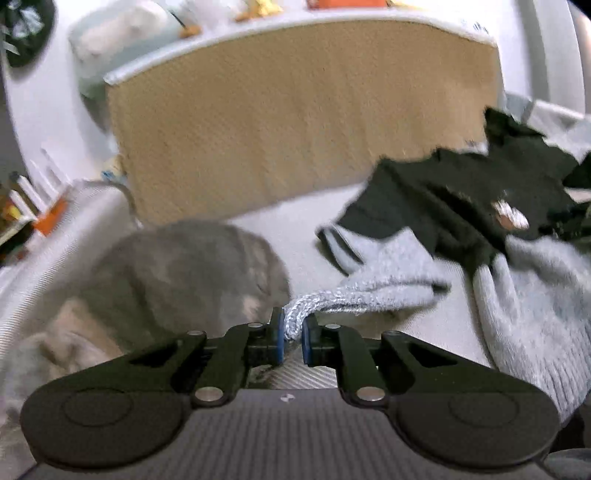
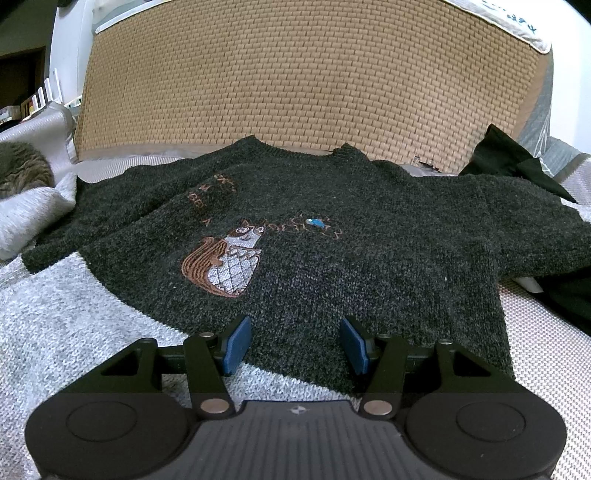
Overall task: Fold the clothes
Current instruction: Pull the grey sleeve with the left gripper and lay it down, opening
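Clearly left gripper [image 1: 293,338] jaws pinch the grey knit [image 1: 369,291] edge — right gripper [image 2: 295,345] jaws gape over the dark sweater [image 2: 314,258]

The dark sweater [image 2: 295,236] carries orange stitched letters above its squirrel picture; only a lone "A" reads clearly. The blue marks on the cushion's white edge [image 2: 517,18] are illegible.

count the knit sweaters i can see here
2: a dark sweater spread flat before the open right gripper; a grey sweater under it, its edge pinched in the left gripper. More may be hidden.
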A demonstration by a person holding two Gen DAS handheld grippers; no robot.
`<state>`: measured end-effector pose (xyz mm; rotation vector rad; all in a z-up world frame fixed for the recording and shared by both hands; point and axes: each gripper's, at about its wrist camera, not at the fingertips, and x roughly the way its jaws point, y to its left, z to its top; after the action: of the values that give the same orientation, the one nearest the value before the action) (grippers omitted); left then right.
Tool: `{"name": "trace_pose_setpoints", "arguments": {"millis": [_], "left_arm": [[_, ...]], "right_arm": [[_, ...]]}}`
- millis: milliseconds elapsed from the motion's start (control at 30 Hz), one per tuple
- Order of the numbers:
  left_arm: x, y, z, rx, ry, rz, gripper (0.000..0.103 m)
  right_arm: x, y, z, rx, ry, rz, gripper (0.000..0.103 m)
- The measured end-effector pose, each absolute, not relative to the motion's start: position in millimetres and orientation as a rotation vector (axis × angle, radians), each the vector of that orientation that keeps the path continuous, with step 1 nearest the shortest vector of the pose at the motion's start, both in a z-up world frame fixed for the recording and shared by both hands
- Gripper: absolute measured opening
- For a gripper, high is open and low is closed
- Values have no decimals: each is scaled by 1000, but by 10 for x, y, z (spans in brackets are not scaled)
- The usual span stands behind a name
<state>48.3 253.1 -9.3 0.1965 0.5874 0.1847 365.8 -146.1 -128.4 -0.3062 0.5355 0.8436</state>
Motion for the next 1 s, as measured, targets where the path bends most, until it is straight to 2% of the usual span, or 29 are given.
{"name": "trace_pose_setpoints", "arguments": {"millis": [467,833,900,933,1000], "left_arm": [[-214,2964,-33,68,589,376,11],[-396,2961,-279,29,691,325,14],[-354,2928,-355,27,717,311,21],[-319,2914,-397,32,732,307,31],[-240,2894,-480,49,758,306,37]], "right_arm": [[3654,-1457,-1283,-302,539,837,58],[3637,-1457,-1287,-304,538,833,58],[3637,-1458,-1287,-305,537,832,58],[3637,-1457,-1287,-304,537,832,58],[3636,-1455,-1286,-304,537,831,58]]}}
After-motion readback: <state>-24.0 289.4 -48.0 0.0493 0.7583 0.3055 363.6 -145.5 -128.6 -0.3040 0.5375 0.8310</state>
